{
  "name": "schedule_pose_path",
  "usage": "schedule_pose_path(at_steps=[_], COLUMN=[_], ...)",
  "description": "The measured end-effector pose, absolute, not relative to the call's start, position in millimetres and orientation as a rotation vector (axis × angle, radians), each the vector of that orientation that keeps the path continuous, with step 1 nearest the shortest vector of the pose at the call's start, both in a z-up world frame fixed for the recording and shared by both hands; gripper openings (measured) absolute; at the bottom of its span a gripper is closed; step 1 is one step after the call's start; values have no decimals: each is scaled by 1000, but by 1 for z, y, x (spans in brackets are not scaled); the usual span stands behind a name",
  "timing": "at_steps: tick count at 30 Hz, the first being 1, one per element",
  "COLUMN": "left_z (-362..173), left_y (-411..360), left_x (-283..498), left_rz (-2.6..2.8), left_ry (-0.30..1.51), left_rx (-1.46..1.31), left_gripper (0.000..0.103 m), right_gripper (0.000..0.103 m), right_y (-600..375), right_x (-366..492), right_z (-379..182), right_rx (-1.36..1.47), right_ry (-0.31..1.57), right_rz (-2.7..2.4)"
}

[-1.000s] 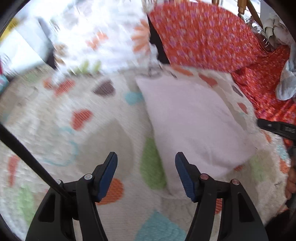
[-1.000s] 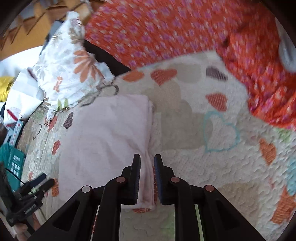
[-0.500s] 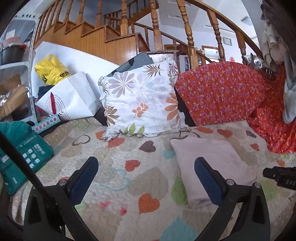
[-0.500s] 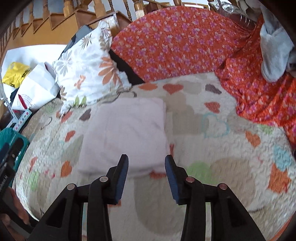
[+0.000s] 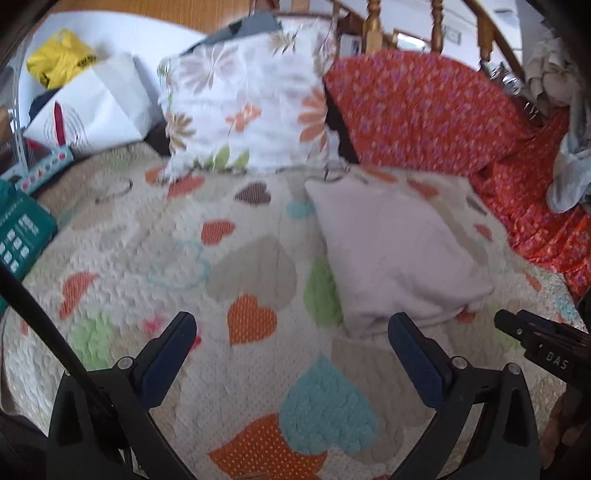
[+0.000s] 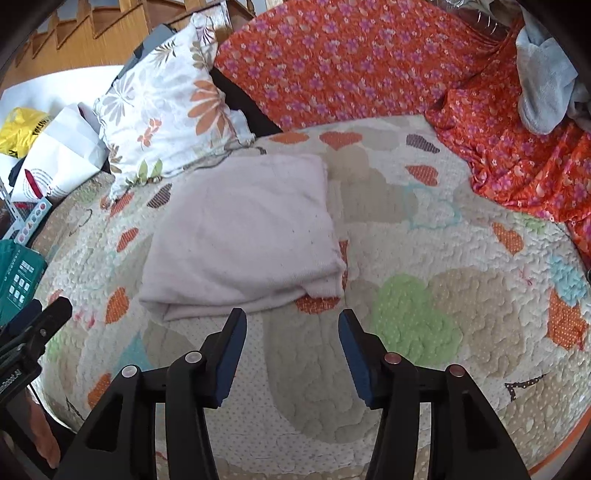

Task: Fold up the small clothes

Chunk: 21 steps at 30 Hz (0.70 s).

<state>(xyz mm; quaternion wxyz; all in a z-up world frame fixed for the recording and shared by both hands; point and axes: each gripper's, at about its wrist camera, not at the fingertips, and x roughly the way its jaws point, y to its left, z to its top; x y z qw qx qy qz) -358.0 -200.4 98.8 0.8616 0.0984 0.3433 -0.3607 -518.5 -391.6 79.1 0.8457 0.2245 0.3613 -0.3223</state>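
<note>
My left gripper point(image 5: 291, 350) stood with its jaws spread as wide as they go and nothing between them, hanging over the heart-patterned quilt point(image 5: 258, 266); a second earlier those jaws had been much closer together, with the garment's near edge right at the inner finger. My right gripper point(image 6: 291, 343) was opening at that moment, its blue pads point(image 6: 231, 354) apart over bare quilt and empty; a second before they had been nearly closed, with the cloth's front hem right at their tips, and since then I had let it go and drawn back. The folded pale pink garment point(image 6: 243, 236) lay flat on the quilt just ahead of the right gripper's tips and a little to their left, its near fold close to the left finger but not touching it. From the left wrist view the same garment point(image 5: 395, 251) lay ahead and to the right, its near corner just beyond the right finger. Behind it leaned a white floral pillow point(image 5: 247, 107) and, beside that, an orange flowered cushion point(image 5: 424, 114) against the wooden stair rail point(image 5: 373, 26).
</note>
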Motion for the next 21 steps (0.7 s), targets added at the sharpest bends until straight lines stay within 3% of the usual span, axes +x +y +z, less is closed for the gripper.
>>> schedule_pose_path(at_steps=[21], left_z=[57], left_y=[-216], left_x=[-342], left_rz=[-700], left_ry=[872], left_rx=[297], left_gripper=[103], right_gripper=[61], right_y=[-391], right_x=[-498], right_z=[50], right_rx=[468], right_ry=[867], right_rz=[-652])
